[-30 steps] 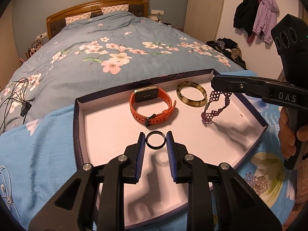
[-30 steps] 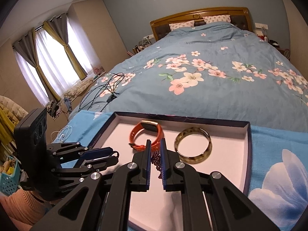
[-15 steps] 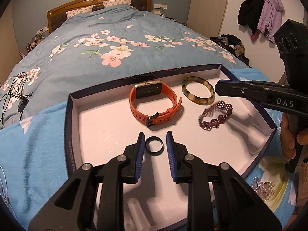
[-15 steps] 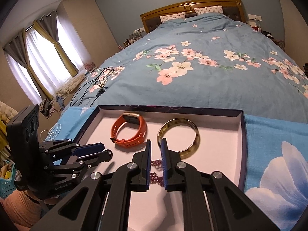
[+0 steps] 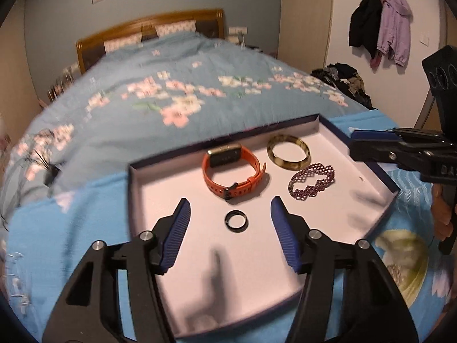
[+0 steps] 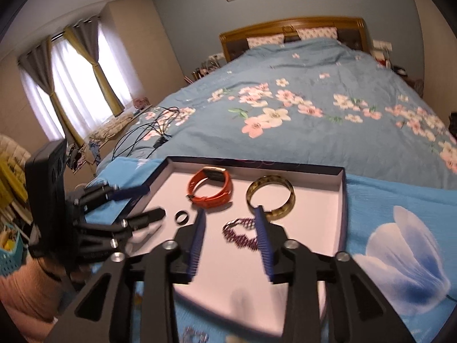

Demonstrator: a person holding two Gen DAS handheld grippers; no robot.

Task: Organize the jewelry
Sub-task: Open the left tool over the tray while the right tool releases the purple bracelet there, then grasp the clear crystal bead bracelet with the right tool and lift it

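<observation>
A shallow white-lined tray (image 5: pixel 148 200) (image 6: pixel 341 200) lies on the bed. In it rest an orange watch (image 5: pixel 232 168) (image 6: pixel 212 187), a mottled bangle (image 5: pixel 288 152) (image 6: pixel 270 197), a purple beaded bracelet (image 5: pixel 311 181) (image 6: pixel 241 233) and a small black ring (image 5: pixel 236 221) (image 6: pixel 182 216). My left gripper (image 5: pixel 230 201) hovers over the ring, its jaws opening, the pads well clear of it. My right gripper (image 6: pixel 230 213) is above the bracelet, jaws opening, nothing gripped. From the left wrist, the right gripper (image 5: pixel 371 143) shows at the tray's right edge.
A floral blue quilt (image 6: pixel 300 120) covers the bed beyond the tray. Black cables (image 6: pixel 148 134) lie on the quilt at left. A pile of clear beads (image 5: pixel 397 274) sits on the blue cloth right of the tray. Jackets (image 5: pixel 380 23) hang on the far wall.
Both grippers let go: the ring and the purple bracelet now lie in the tray. Both sets of jaws have spread wide and both grippers have drawn back a little.
</observation>
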